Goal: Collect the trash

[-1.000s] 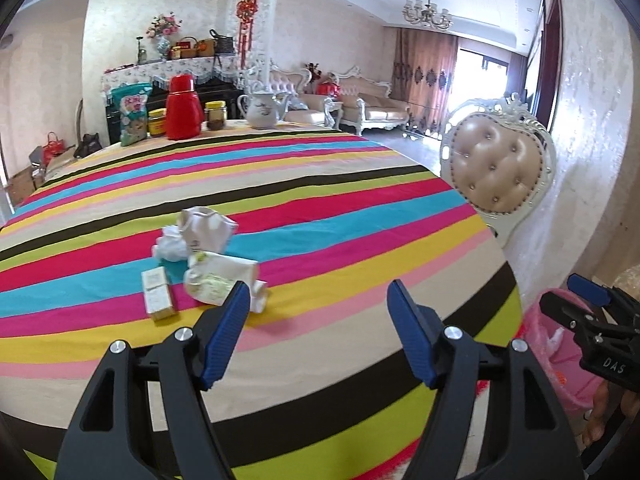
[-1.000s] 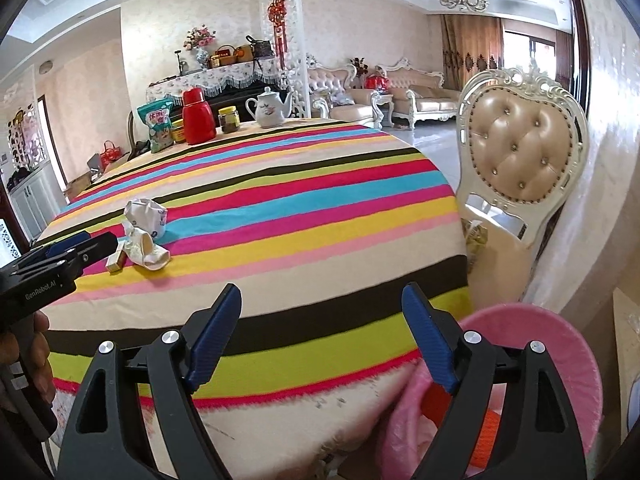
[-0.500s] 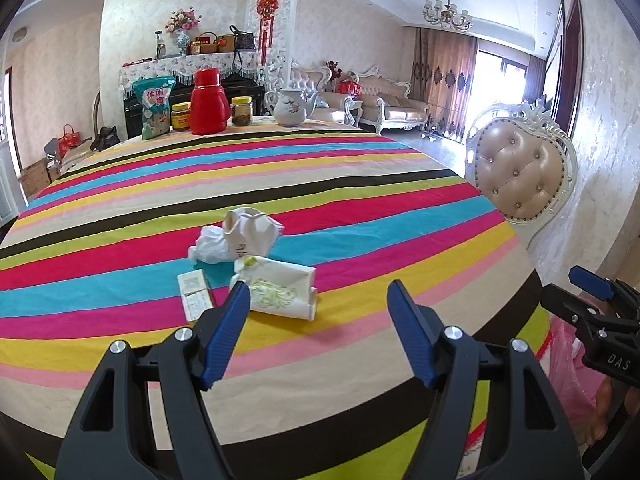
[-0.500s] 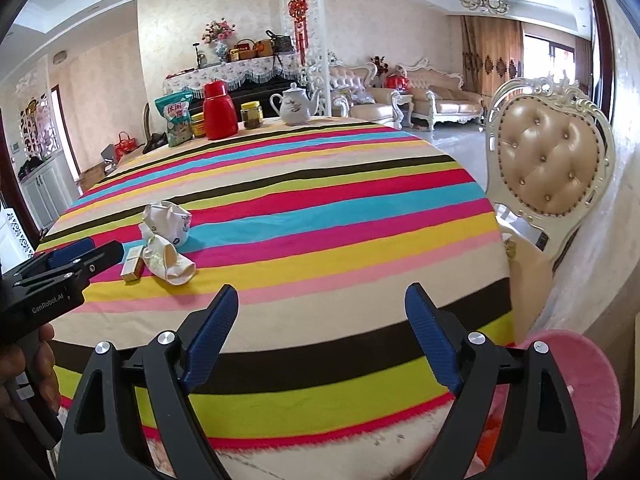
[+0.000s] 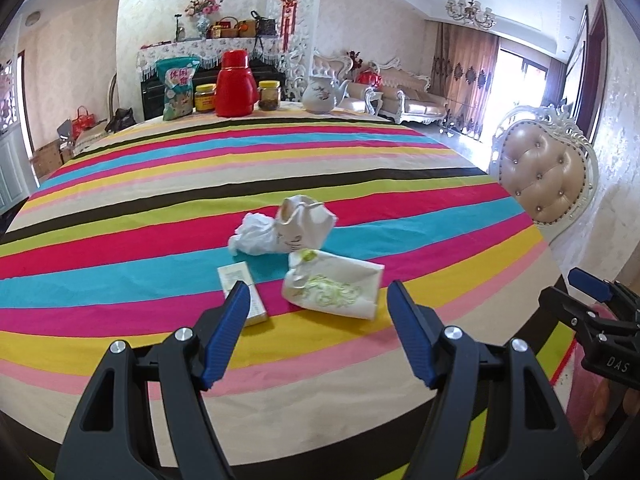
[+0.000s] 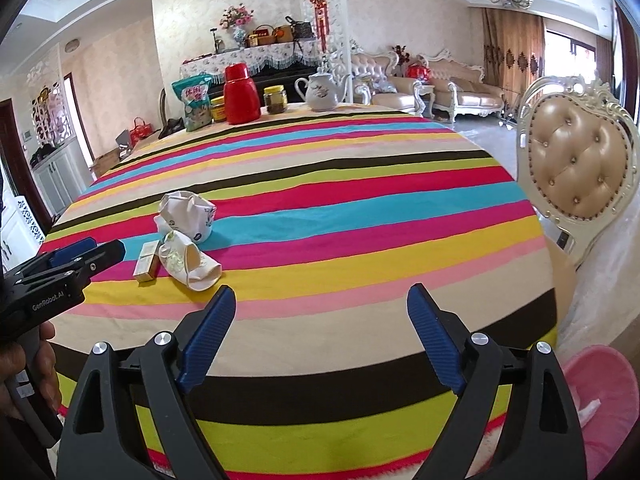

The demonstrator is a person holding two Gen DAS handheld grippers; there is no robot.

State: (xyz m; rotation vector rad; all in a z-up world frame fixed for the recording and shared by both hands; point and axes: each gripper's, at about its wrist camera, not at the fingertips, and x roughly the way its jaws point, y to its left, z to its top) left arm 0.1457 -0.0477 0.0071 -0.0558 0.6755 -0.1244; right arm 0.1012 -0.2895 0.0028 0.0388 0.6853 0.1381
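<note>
While both hand-held grippers gape empty, right's jaws opening: pink bin [image 6: 600, 400] only in right view.

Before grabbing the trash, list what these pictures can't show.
- Small box, left view: near end behind the left gripper's finger.
- Tissue, right view: mostly behind the crushed cup.
- Pink bin, right view: cut by the edge and the right gripper, whose empty jaws are opening.
- Snack bag print: too small.
</note>
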